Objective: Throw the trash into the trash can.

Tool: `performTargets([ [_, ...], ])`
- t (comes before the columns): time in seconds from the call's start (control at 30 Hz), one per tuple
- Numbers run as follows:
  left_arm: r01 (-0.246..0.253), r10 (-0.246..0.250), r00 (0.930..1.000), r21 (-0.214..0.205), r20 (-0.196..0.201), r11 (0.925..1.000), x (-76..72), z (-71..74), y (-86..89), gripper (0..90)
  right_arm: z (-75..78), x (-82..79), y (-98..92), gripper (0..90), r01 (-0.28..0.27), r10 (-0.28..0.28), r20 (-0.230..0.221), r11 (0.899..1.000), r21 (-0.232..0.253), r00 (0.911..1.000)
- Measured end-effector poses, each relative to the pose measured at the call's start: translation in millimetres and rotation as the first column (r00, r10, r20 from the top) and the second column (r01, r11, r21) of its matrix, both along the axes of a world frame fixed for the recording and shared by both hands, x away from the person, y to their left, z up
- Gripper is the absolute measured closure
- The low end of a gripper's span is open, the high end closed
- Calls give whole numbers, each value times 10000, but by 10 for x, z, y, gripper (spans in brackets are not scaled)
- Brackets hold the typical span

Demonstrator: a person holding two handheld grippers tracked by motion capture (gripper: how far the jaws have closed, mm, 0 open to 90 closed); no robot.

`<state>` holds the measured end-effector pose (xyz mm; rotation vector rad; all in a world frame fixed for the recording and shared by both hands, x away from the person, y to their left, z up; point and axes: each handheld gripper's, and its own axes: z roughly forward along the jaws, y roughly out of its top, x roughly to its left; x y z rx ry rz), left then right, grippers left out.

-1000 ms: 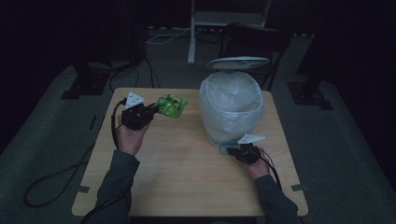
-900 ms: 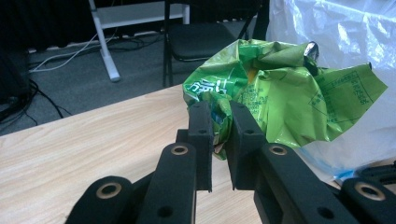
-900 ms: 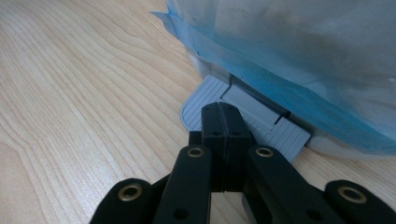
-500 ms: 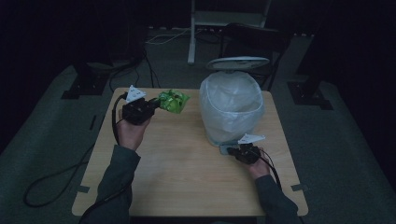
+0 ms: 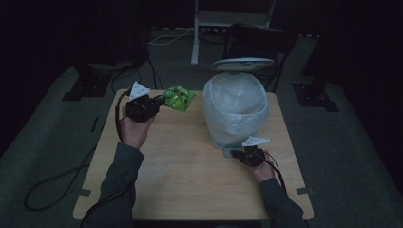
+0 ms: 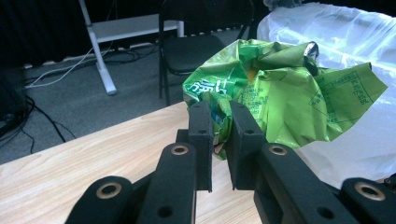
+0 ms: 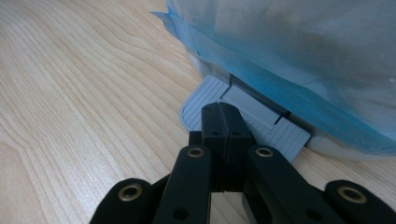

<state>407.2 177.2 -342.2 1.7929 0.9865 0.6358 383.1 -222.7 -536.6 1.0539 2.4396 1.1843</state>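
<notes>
Left gripper (image 5: 160, 100) is clamped on a crumpled green plastic snack wrapper (image 5: 178, 98), held above the wooden table's (image 5: 190, 175) far edge, beside the bag-lined white pedal bin (image 5: 235, 111). Right gripper (image 5: 236, 154), jaws together, presses its grey ribbed pedal (image 7: 243, 119).

The left forearm reaches up along the table's left side, hand cupped under the left gripper (image 5: 160, 100) near the far left corner, held above the top. Its jaws point right, along the far edge, and in the left gripper view (image 6: 219, 126) they are clamped on a green wrapper (image 6: 280, 93). The right forearm enters at the near right corner. The right gripper (image 5: 234, 153) sits low near the right edge, jaws pressed together, their tips (image 7: 223, 114) on a grey pedal (image 7: 243, 119).
</notes>
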Motion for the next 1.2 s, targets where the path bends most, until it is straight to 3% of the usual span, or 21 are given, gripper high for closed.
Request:
performTargets([
  [1.2, 494, -490, 9979, -81, 426, 9987, 106, 311, -254, 819, -1, 3, -5, 900, -28, 28, -2, 10000, 0, 10000],
])
